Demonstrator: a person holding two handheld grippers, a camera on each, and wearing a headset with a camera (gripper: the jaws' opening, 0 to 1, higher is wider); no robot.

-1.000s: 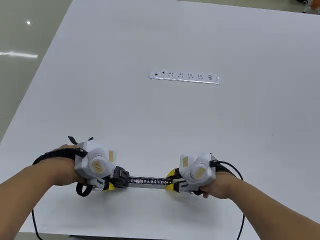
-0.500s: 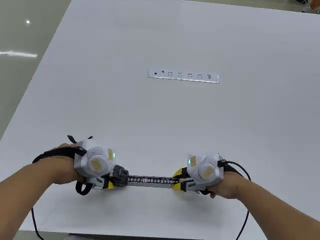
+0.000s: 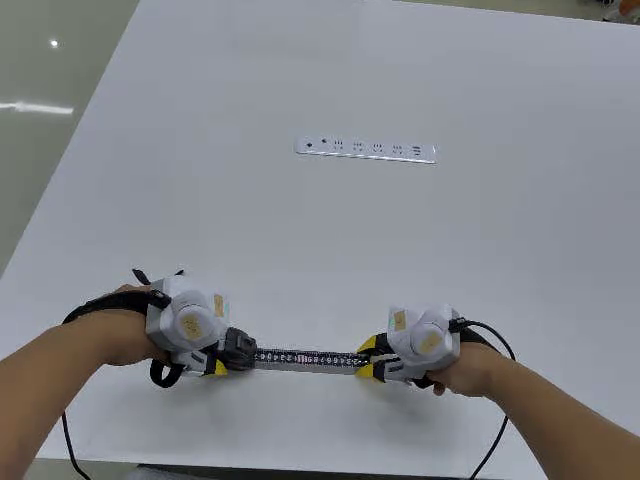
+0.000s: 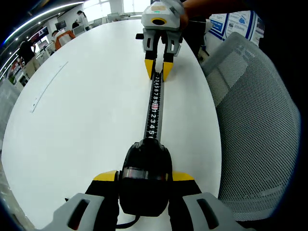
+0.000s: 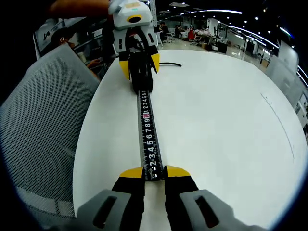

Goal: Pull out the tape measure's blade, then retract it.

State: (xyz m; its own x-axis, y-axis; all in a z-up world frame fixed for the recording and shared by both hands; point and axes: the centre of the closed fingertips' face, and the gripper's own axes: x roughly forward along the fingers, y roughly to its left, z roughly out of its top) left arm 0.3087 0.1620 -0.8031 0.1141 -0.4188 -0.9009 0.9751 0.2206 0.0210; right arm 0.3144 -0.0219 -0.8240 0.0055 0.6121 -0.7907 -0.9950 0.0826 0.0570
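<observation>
1. One tape measure [image 3: 290, 356] is stretching between two grippers. Its black case [image 4: 146, 173] is sitting between the fingers [image 4: 105, 176] of the left gripper [image 3: 225, 358], and its one blade [image 5: 147, 134] is running straight from there to the right gripper [image 5: 154, 172].
2. The left gripper's two yellow-tipped fingers are closing on the case from both sides. They are parted only as far as the case is wide, and the slot where the blade leaves the case is pointing away from them.
3. The right gripper's two fingers [image 5: 131, 173] are pinching the free end of the blade. They are drawn nearly together, with the blade's lowest printed numbers lying just ahead of the tips.
4. The drawn-out stretch of blade is spanning the whole gap between the two pairs of fingers, printed face up. It is hanging low over the white table [image 3: 400, 250]; whether it is touching the top cannot be told.
5. Two hands are gripping the grippers from behind the fingers, and a black cable [image 3: 485, 327] is trailing from the right one.
6. One white power strip [image 3: 365, 150] is lying flat on the table, well beyond both pairs of fingers and roughly parallel to the blade.
7. One grey mesh chair [image 4: 255, 120] is standing off the table edge nearest both sets of fingers.
</observation>
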